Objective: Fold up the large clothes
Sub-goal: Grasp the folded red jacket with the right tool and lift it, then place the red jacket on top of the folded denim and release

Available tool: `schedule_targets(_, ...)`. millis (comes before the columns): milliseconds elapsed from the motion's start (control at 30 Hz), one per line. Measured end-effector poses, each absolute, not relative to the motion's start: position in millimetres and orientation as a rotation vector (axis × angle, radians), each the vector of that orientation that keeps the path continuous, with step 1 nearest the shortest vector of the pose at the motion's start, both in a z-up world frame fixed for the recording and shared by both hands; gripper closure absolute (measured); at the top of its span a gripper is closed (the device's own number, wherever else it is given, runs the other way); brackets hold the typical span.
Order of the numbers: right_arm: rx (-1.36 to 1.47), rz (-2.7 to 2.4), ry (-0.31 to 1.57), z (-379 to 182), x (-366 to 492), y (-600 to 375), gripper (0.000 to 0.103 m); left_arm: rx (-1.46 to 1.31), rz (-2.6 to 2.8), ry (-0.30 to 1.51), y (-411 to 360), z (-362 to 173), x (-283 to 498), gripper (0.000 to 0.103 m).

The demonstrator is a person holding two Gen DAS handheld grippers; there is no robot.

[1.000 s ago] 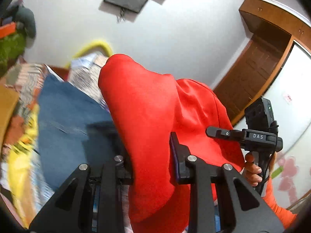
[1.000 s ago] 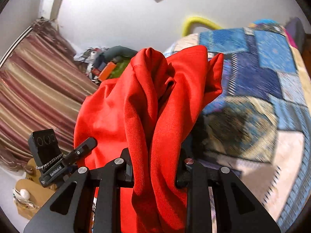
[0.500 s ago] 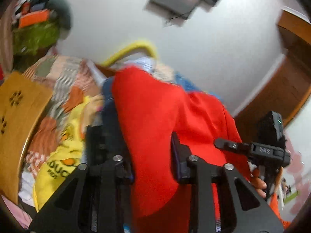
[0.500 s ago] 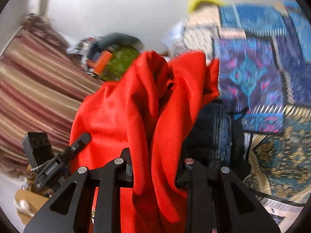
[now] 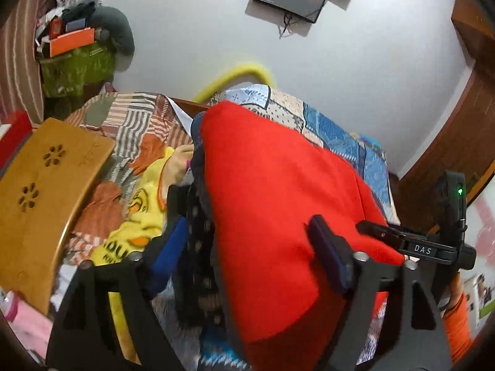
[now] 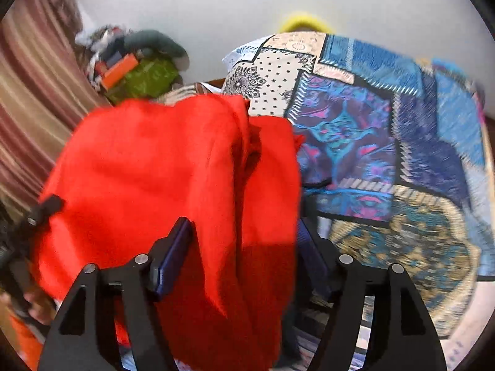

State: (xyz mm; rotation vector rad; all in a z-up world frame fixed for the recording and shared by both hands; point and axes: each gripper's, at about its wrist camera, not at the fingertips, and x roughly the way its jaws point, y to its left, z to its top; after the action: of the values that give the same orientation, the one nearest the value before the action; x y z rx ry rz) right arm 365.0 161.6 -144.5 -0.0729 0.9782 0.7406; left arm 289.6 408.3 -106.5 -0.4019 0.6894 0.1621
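Between the fingers of the left claw [image 5: 247, 247] a broad fold of the red garment [image 5: 278, 204] hung over the bed [image 5: 346, 133]. Its jaws were opening, spread wide, and the blue pads stood clear of the cloth on both sides: the left pad [image 5: 168, 247] was apart from the red fold, with a dark dotted cloth [image 5: 201, 247] in between, and the right pad [image 5: 328, 253] lay just beside the fold's edge. The garment rose from below the claw toward the far edge of the bed and hid most of the patchwork cover there.

From the right wrist view, the right claw [image 6: 244, 247] was also opening, with the same garment [image 6: 173, 170] draped between its fingers. The left pad [image 6: 173, 256] sat just beside the cloth; whether it touched could not be told through the blur. The right pad [image 6: 309, 253] showed at the cloth's right edge, partly hidden by it. The garment bunched in vertical folds in front of this claw and spread leftward, over the left side of the bed.

Beyond the red fold in the left view the other gripper's handle showed, held in a hand [image 5: 458, 287] with an orange sleeve. A yellow garment [image 5: 139, 216] lay near the bed's left edge, beside a wooden board [image 5: 40, 191].
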Motion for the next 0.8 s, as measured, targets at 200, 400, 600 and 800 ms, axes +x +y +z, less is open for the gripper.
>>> schedule_targets(200, -0.166, 0.717, 0.974, -148, 342, 138, 0.030, -0.378, 0.192, 0.720, 392, -112, 257, 0.013)
schedule_targets(400, -0.153, 0.696, 0.997, -142, 326, 116, 0.030, -0.410, 0.214, 0.732, 382, -115, 228, 0.013)
schedule_targets(600, -0.147, 0.709, 0.896, -104, 291, 94, 0.030, -0.324, 0.266, 0.747, 359, -100, 202, 0.014)
schedule_targets(800, -0.110, 0.747, 0.707, -43, 237, 67, 0.030, -0.254, 0.277, 0.617, 324, -50, 158, 0.014)
